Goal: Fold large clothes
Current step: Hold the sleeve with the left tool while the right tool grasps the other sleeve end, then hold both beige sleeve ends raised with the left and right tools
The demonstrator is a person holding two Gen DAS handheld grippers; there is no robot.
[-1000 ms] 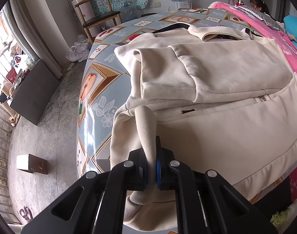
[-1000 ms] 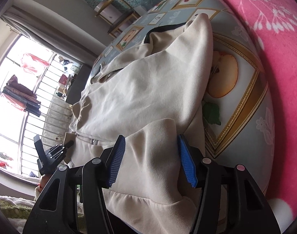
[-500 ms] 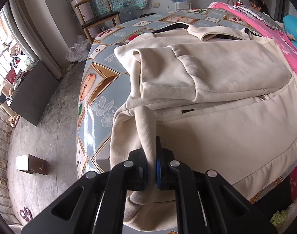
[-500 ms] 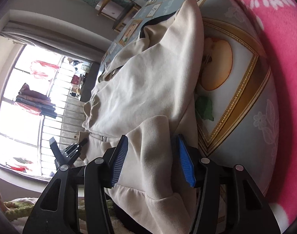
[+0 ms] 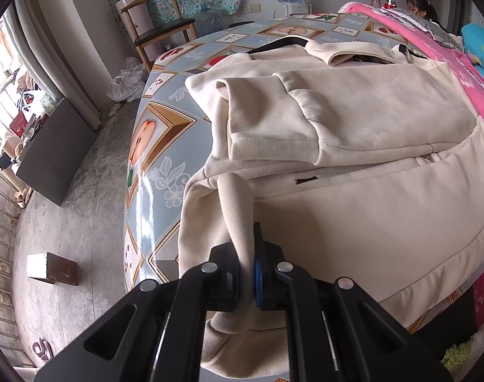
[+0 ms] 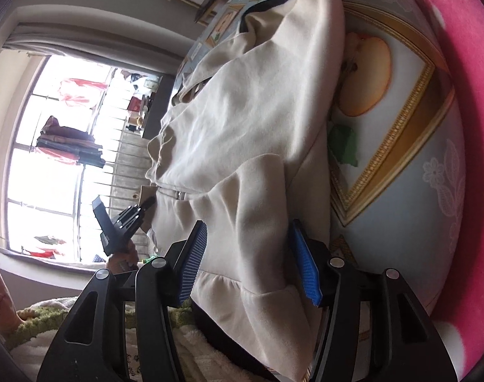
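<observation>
The cream jacket lies spread across the counter, its hem hanging over the near edge. The left gripper stays pressed together, pinching a ridge of hem at the near left corner. The right gripper has tilted since a second ago; its jaws, spread, straddle the hem at the near right corner without pinching it. That corner probably needs gripping before folding.

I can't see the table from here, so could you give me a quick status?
Left gripper pinching jacket hem. Right gripper open, hem between fingers.
</observation>
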